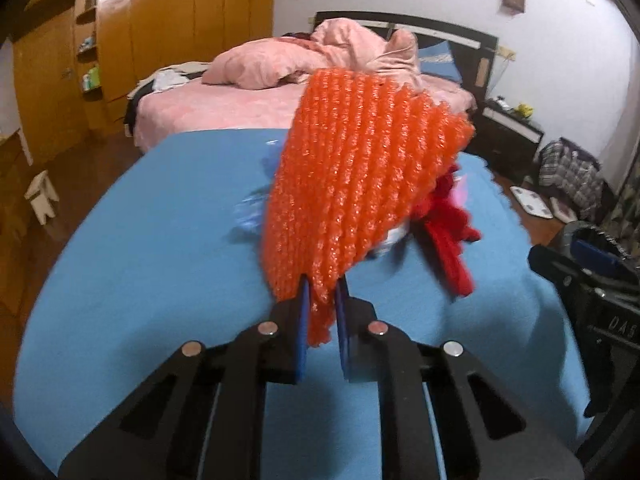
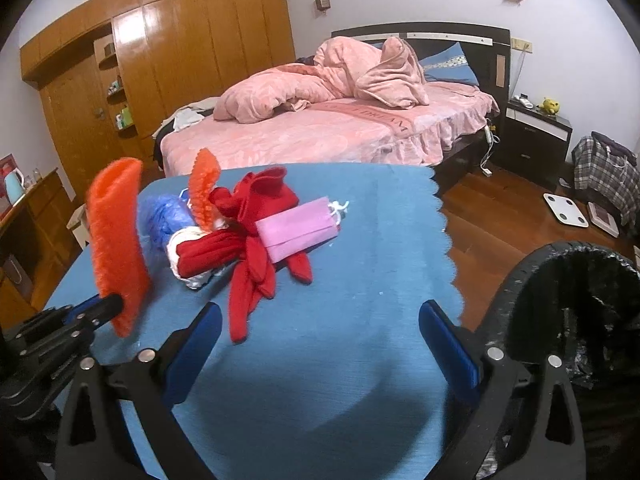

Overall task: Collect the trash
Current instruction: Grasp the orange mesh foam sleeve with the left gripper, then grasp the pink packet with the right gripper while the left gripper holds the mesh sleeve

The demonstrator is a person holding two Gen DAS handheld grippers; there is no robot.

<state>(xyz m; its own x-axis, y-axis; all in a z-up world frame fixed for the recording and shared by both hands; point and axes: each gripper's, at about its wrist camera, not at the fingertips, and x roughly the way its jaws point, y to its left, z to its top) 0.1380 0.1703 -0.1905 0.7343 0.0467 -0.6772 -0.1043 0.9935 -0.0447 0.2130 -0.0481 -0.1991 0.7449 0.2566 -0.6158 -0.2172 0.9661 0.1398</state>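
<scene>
My left gripper [image 1: 322, 294] is shut on the lower end of an orange foam net sleeve [image 1: 360, 168], which stands up above the blue cloth-covered table [image 1: 140, 260]. The right wrist view shows that same sleeve [image 2: 116, 248] at the far left, in the left gripper [image 2: 110, 304]. Behind it lies a pile: a second orange net [image 2: 204, 188], a blue plastic bag [image 2: 164, 216], red cloth pieces [image 2: 256, 264] and a pink face mask [image 2: 296, 228]. My right gripper [image 2: 320, 312] hangs open over the bare table in front of the pile, with nothing in it.
A black bin lined with a black bag [image 2: 560, 300] stands at the table's right edge, close to my right gripper. Beyond the table are a pink bed [image 2: 320, 132], a wooden wardrobe [image 2: 180, 52], a dark nightstand [image 2: 536, 136] and a white scale [image 2: 566, 210] on the wooden floor.
</scene>
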